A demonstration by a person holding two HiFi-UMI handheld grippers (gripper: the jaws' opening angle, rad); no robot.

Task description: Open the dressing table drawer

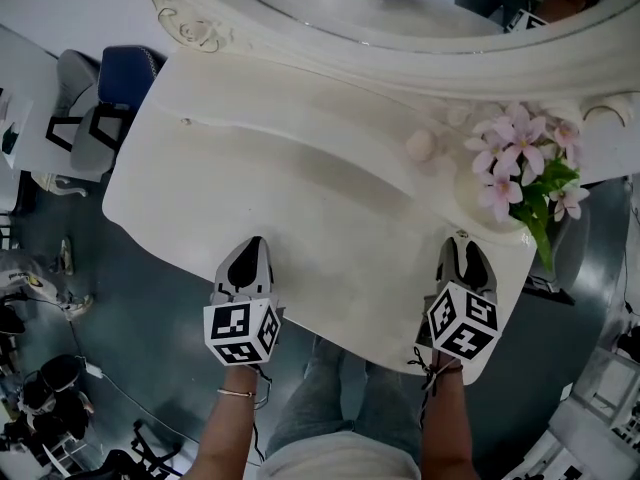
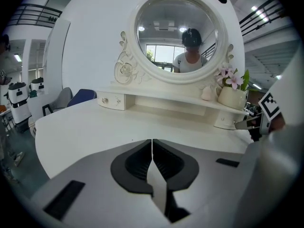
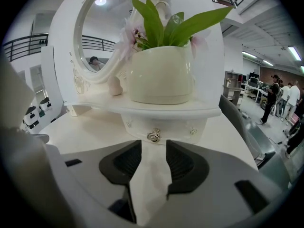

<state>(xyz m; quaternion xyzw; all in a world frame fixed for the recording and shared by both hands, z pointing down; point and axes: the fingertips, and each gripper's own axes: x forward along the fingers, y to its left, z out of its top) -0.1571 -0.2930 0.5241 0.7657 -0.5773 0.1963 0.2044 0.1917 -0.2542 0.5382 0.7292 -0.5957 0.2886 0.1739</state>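
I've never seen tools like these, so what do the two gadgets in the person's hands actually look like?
Both the left gripper and right gripper are white, tapering to black ribbed pads. Each carries a cube of black-and-white square markers. A thin bracelet circles the left wrist.

The dressing table (image 1: 300, 188) is cream, the flowers (image 1: 515, 153) pink, the chair (image 1: 125, 76) blue.
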